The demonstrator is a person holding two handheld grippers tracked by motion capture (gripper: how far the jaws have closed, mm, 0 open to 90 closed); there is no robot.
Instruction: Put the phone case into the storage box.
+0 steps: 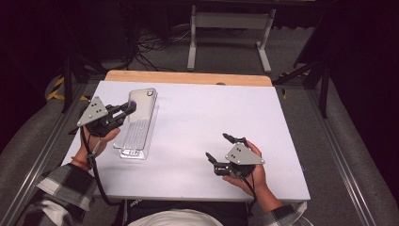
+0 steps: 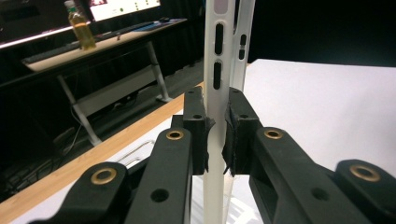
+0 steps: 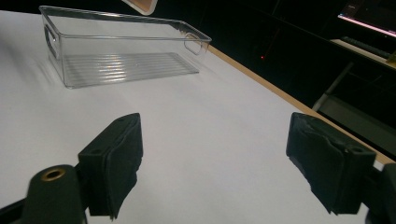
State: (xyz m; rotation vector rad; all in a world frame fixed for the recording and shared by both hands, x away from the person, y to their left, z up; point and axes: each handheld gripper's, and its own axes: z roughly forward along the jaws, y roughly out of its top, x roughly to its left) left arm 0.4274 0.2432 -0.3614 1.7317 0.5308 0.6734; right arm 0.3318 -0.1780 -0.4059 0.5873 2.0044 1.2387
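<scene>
A clear phone case (image 1: 142, 100) hangs flat over the far end of a clear plastic bin (image 1: 133, 139) on the left of the white table (image 1: 202, 117). My left gripper (image 1: 131, 107) is shut on the case's near edge. In the left gripper view the case (image 2: 217, 56) stands edge-on between the two pads, which press on it from both sides at my left gripper (image 2: 216, 135). My right gripper (image 1: 217, 146) rests low at the front right of the table, open with nothing between its pads. In the right gripper view my right gripper (image 3: 215, 163) faces the bin (image 3: 121, 51) across bare tabletop.
A wooden strip (image 1: 188, 77) runs along the table's far edge. Beyond it stand a white desk frame (image 1: 230, 28) and floor cables. In the left gripper view a bottle (image 2: 80, 28) stands on a far desk.
</scene>
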